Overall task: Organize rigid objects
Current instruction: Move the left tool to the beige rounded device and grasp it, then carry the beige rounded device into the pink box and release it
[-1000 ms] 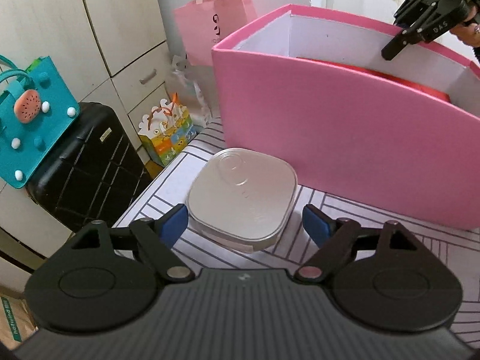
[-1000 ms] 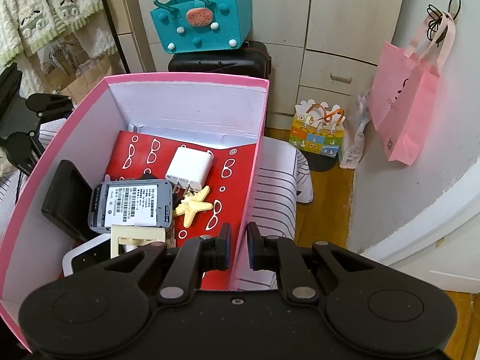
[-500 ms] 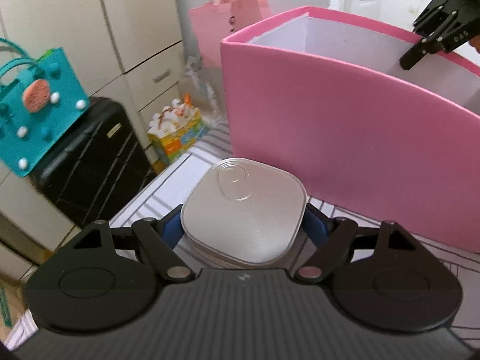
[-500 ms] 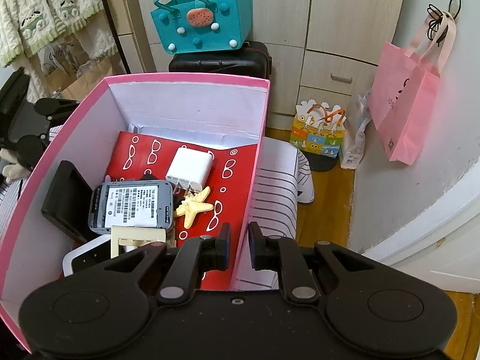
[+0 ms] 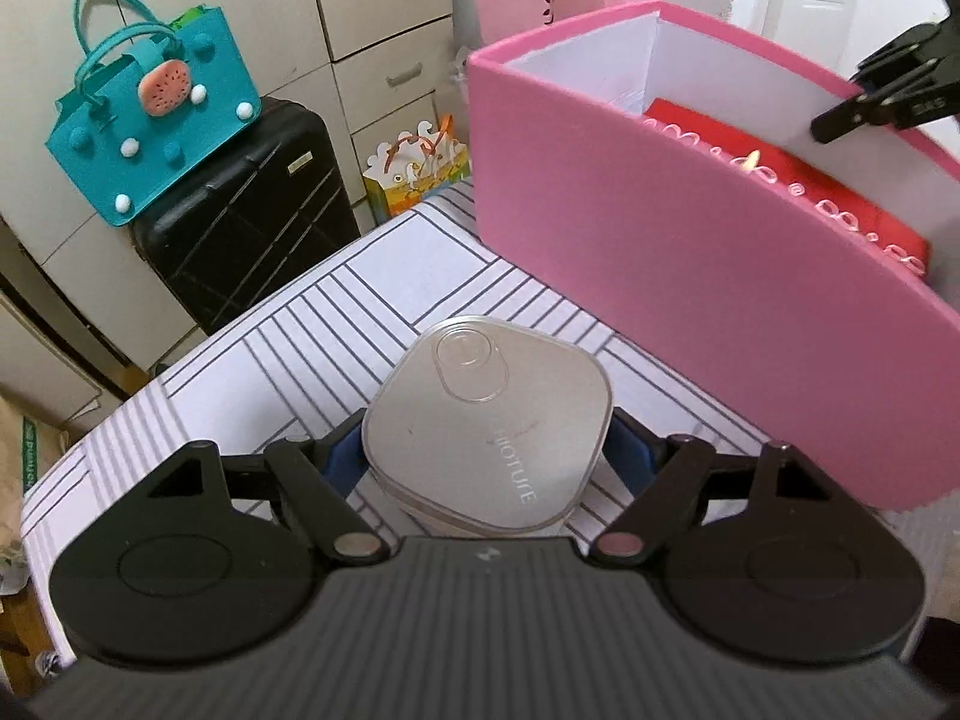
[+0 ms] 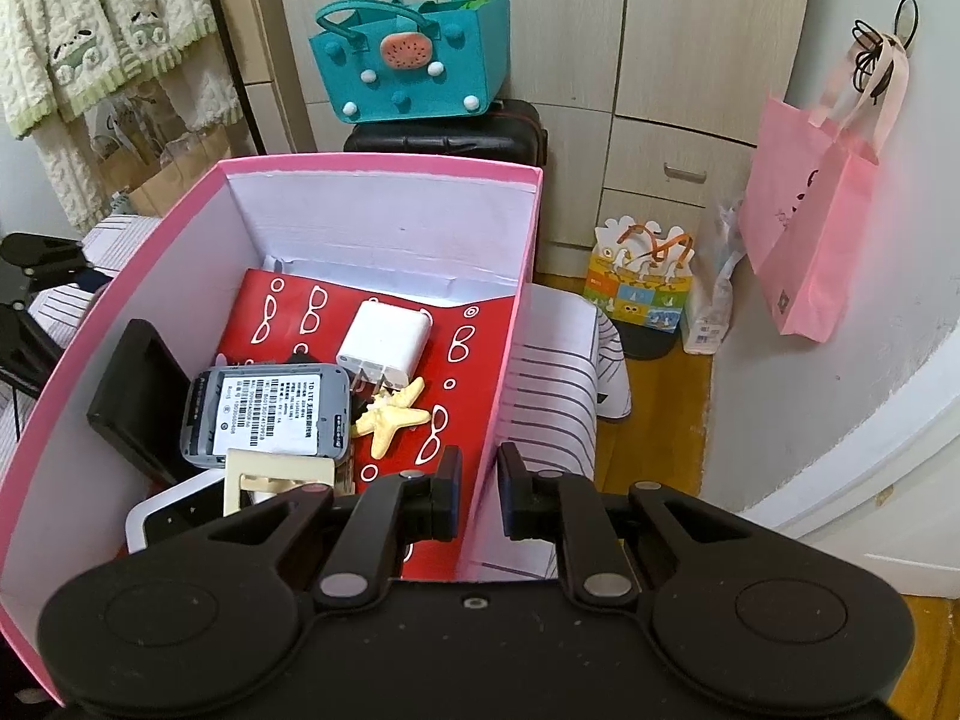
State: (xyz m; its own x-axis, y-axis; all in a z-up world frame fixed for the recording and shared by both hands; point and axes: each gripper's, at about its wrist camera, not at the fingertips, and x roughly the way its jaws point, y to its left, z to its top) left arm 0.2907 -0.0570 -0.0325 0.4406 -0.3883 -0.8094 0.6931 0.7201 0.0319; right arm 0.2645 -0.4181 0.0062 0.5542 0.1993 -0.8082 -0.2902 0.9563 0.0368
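A silver rounded-square case (image 5: 486,426) hangs a little above the striped cloth (image 5: 312,324), with my left gripper (image 5: 485,447) shut on its sides. To its right stands the pink box (image 5: 690,252). My right gripper (image 6: 480,480) straddles the box's right wall (image 6: 510,312), one finger inside and one outside, and its jaws are closing on that wall. Inside the box lie a red booklet (image 6: 456,384), a white charger (image 6: 387,342), a grey labelled device (image 6: 270,414), a yellow starfish (image 6: 390,417) and a black case (image 6: 138,396).
A teal felt bag (image 5: 156,108) sits on a black suitcase (image 5: 240,216) past the table's far edge. A small colourful gift bag (image 6: 645,276) stands on the floor, and a pink tote (image 6: 816,228) hangs on the wall to the right. Cupboard doors (image 6: 690,60) fill the background.
My left gripper moved up to the silver case, shut on its sides, then lifted and rolled with it. The right gripper stayed on the box wall.
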